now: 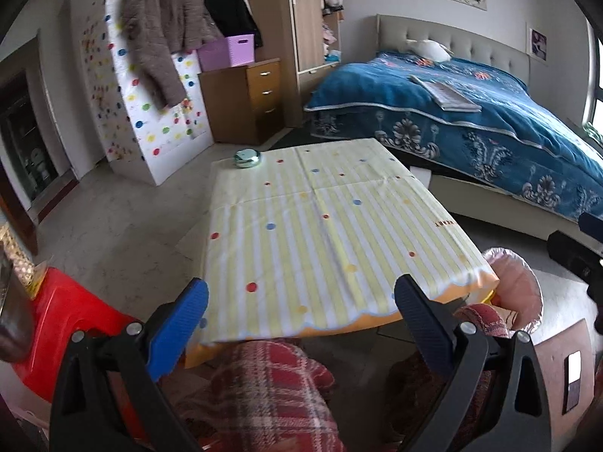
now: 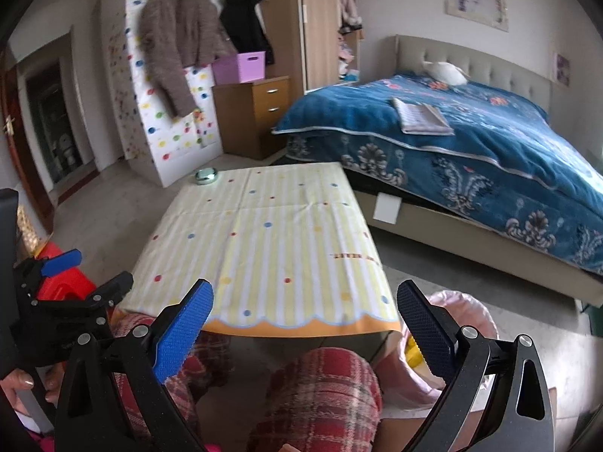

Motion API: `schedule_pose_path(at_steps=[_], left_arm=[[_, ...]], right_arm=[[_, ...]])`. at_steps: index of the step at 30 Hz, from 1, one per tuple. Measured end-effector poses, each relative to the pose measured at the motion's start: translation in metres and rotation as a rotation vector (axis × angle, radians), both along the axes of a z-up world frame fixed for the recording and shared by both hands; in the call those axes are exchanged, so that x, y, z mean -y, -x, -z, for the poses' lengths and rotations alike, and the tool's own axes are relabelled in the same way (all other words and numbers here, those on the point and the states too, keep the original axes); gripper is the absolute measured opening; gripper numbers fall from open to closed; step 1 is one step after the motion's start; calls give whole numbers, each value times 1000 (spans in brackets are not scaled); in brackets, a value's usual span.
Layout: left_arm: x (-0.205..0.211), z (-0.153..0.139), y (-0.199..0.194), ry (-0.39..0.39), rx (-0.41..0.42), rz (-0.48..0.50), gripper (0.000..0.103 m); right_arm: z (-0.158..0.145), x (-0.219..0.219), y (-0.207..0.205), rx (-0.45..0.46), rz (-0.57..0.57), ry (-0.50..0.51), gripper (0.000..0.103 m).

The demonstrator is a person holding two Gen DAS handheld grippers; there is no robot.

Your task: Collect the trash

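At the near edge of a low surface (image 1: 324,226) draped in a striped, dotted cloth:

- Left tongs (image 1: 301,301): spread wide, nothing between the pads; held above the person's knees in red plaid.
- Right tongs (image 2: 305,305): likewise spread wide and empty.
- Bin (image 1: 524,293), lined with a pink bag: on the floor just beside the surface's right corner, near the right knee.
- Round green tin (image 1: 247,158): sole item on the cloth, at the far left corner, well apart from both tongs. Whether it counts as trash cannot be told.
- Red stool (image 1: 71,320): left of the surface.
- Bed (image 1: 471,113) with blue blanket: beyond, right.

Step in hand, by judgement: between pickups, or close to finished, as the cloth shows no scraps. Next move would call for a long reach to the far corner, closing on the tin, then carrying it back to the bin.
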State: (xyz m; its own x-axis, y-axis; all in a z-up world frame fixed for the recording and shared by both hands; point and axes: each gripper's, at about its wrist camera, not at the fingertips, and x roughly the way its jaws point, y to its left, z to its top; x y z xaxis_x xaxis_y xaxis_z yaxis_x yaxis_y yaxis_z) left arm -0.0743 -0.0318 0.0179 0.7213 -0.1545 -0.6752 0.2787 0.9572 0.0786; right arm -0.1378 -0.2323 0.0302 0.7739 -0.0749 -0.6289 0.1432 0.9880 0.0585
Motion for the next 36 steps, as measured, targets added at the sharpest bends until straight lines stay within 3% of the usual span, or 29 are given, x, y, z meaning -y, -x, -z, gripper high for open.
schedule_pose_path(at_steps=[6, 36], left_arm=[[-3, -6, 1, 7, 14, -6, 96], [-3, -1, -6, 1, -11, -8, 96]], right_arm=[[-5, -17, -4, 1, -22, 9, 97], [-5, -17, -6, -1, -28, 11, 97]])
